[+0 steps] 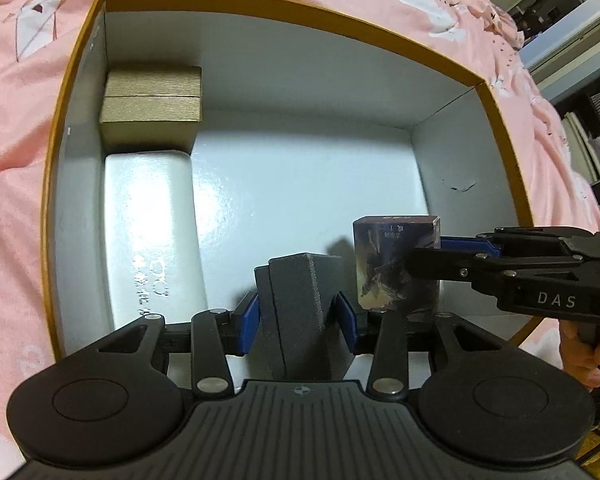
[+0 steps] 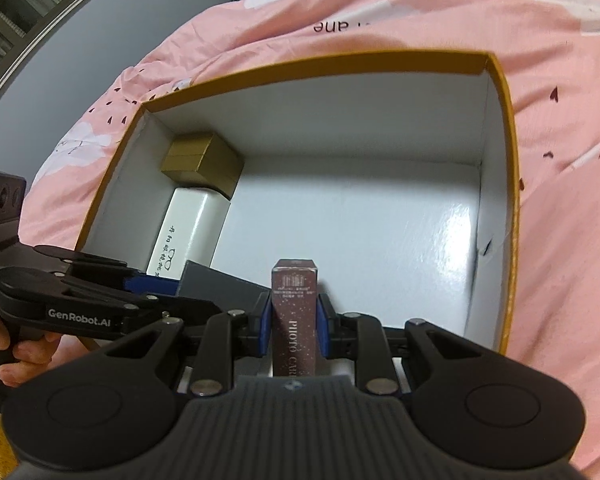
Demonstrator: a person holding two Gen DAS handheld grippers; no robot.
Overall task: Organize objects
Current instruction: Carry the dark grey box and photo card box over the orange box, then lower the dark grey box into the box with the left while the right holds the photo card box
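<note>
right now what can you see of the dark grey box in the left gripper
The dark grey box is a plain, matte, upright block with sharp edges, looking like textured card. The left gripper's blue pads press on its two sides. It hangs inside the big orange-rimmed carton, near the front, right of the white box. Whether its base touches the floor is hidden.

The right gripper (image 1: pixel 424 256) bears "DAS" on its side, the left gripper (image 2: pixel 156 292) "GenRobot.AI". The maroon card box (image 2: pixel 296 320), held over the open storage box (image 2: pixel 500 120), reads "PHOTO CAR", cut off below.
</note>
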